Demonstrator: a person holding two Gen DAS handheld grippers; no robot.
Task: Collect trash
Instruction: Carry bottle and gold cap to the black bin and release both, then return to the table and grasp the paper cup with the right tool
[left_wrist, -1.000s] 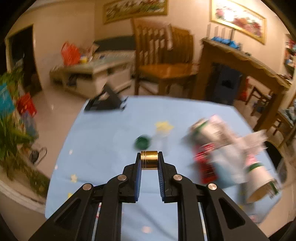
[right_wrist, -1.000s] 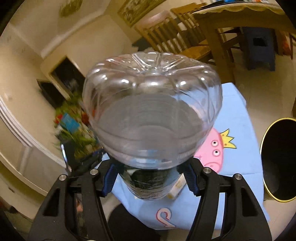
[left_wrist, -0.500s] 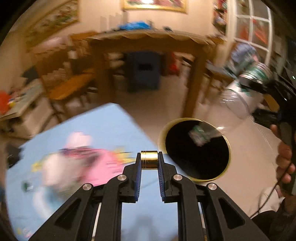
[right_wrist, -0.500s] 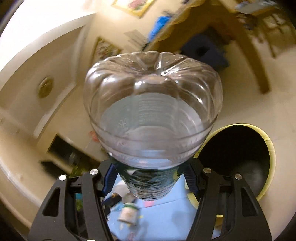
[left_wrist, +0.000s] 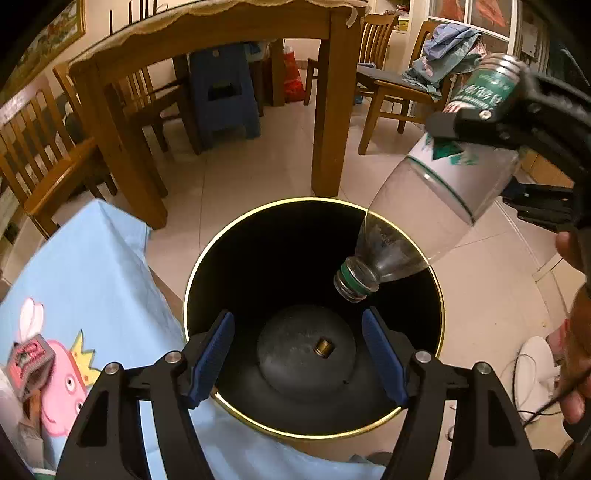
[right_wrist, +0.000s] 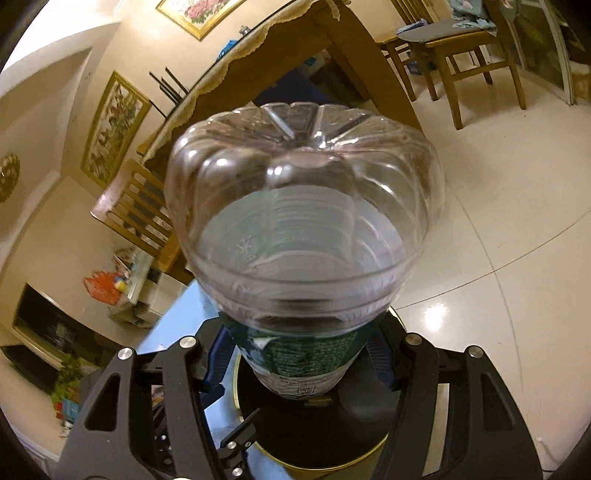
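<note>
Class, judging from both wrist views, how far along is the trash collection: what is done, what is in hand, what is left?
Done: a brass cap lies in the bin, and the left gripper is open above it. In hand: the right gripper holds the bottle neck-down over the rim. Left: dropping the bottle, and the pink packet on the tablecloth.

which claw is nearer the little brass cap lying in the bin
Left. The left claw hangs open right above the brass cap in the bin; the right claw holds the plastic bottle higher, off to the side.
</note>
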